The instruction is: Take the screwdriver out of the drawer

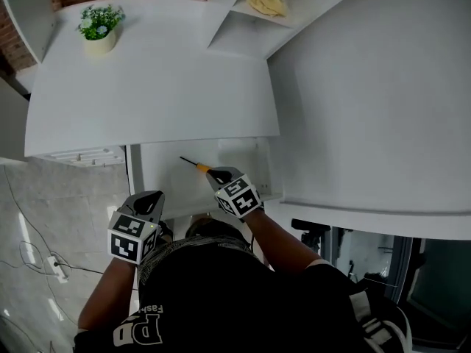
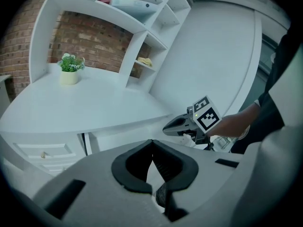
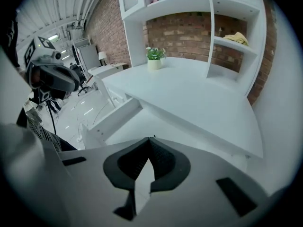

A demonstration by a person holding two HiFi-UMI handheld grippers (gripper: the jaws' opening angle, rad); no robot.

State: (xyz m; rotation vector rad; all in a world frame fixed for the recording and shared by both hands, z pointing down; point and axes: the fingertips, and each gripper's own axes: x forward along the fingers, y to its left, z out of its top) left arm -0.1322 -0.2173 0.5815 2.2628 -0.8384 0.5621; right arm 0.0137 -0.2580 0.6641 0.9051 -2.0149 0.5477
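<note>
Seemingly pinches screwdriver (image 1: 198, 166) handle in closed right gripper (image 1: 215, 173) jaws; left gripper (image 2: 151, 142) jaws together, empty. Thin grip, could slip into drawer (image 1: 165, 180) beneath jaws.

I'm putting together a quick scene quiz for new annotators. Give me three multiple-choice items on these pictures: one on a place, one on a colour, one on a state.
1. Where does the potted plant stand?
A. on the desk top
B. on a shelf
C. on the floor

2. What colour is the handle of the screwdriver?
A. blue
B. orange
C. green

3. How is the drawer under the desk?
A. shut
B. pulled open
C. taken out and set on the desk top

Answers:
1. A, the head view shows the pot on the white top, near its far left corner.
2. B, a short orange handle follows the thin dark shaft.
3. B, the drawer juts out from under the desk edge with its inside in view.
</note>
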